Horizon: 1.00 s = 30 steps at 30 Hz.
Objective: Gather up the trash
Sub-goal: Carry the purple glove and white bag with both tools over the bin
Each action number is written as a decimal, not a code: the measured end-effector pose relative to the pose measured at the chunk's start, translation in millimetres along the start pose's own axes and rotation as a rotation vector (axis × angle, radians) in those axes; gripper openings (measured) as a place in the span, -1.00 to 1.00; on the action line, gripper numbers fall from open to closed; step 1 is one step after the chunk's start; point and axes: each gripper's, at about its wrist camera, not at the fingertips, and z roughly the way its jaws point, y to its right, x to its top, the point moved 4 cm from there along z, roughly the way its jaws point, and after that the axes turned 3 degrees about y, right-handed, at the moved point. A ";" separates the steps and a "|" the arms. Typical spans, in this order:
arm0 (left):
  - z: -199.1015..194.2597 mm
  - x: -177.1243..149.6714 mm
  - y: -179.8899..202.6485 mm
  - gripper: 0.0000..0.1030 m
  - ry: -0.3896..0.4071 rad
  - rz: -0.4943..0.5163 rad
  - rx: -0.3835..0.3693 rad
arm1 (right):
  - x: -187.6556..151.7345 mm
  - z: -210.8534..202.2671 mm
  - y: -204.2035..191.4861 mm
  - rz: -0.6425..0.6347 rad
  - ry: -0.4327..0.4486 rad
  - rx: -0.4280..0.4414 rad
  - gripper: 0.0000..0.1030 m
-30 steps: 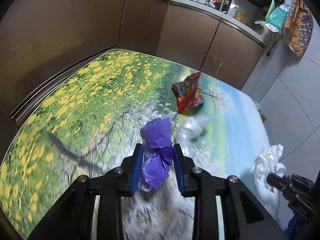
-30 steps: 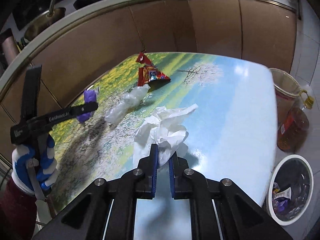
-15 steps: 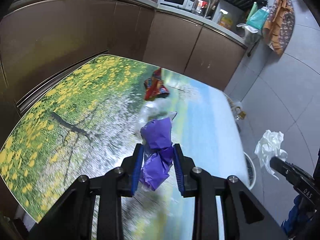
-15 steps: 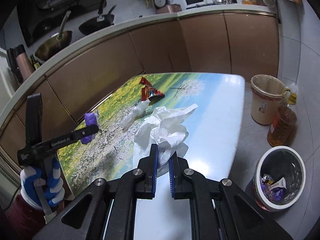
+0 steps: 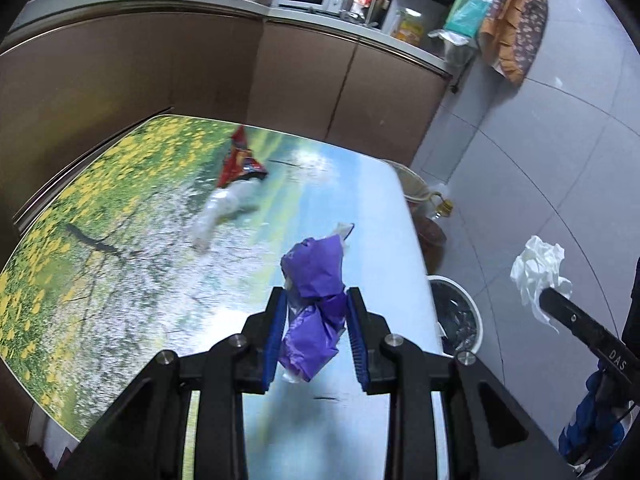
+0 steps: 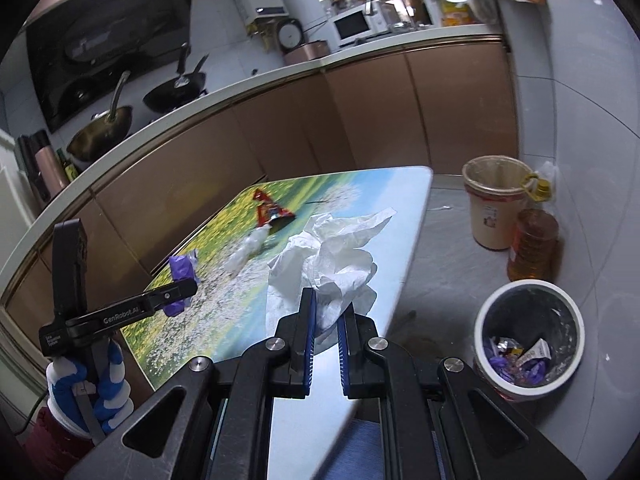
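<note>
A: What does the surface [image 5: 360, 216] look like?
B: It's printed with a meadow of yellow flowers fading to blue sky.
A: And what's lying on it?
B: A red snack wrapper [image 5: 240, 162] near the far end, with a crumpled clear plastic bag [image 5: 224, 210] touching it on the near side.

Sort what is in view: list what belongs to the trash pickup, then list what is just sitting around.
Part of the job:
purple wrapper in the left hand-held gripper
white tissue in the right hand-held gripper
red snack bag
clear plastic scrap
white bin

Just lying about:
oil bottle
beige bucket
pans
microwave
</note>
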 end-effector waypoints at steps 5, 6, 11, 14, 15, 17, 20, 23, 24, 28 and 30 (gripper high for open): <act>13.0 -3.0 31.0 -0.46 -0.028 0.044 -0.034 | -1.0 -10.2 30.4 0.054 0.020 -0.043 -0.81; 16.1 -2.7 35.4 -0.46 -0.034 0.052 -0.039 | -1.6 -12.1 38.7 0.067 0.022 -0.056 -0.81; 35.5 -5.3 67.4 -0.46 -0.069 0.102 -0.072 | -3.0 -17.0 77.2 0.120 0.028 -0.119 -0.81; 51.1 -4.4 87.4 -0.46 -0.093 0.136 -0.093 | -4.1 -17.8 97.9 0.148 0.030 -0.149 -0.81; 56.6 -3.5 94.6 -0.46 -0.101 0.148 -0.100 | -4.9 -17.3 105.2 0.161 0.030 -0.160 -0.80; 68.7 -2.4 110.6 -0.46 -0.117 0.173 -0.118 | -8.4 -15.1 119.2 0.185 0.027 -0.181 -0.81; 90.6 -0.5 138.4 -0.46 -0.146 0.221 -0.143 | -13.0 -10.6 140.7 0.214 0.017 -0.212 -0.80; 113.2 -0.6 167.3 -0.46 -0.176 0.271 -0.164 | -17.7 -4.3 160.7 0.240 0.005 -0.248 -0.80; 119.2 -0.6 175.1 -0.45 -0.183 0.284 -0.169 | -19.2 -2.4 168.0 0.249 0.000 -0.261 -0.80; 151.5 -1.1 214.7 -0.45 -0.222 0.336 -0.198 | -25.6 4.4 195.3 0.279 -0.020 -0.309 -0.80; 169.2 -4.1 234.5 -0.45 -0.243 0.361 -0.210 | -28.9 8.7 212.5 0.297 -0.031 -0.335 -0.80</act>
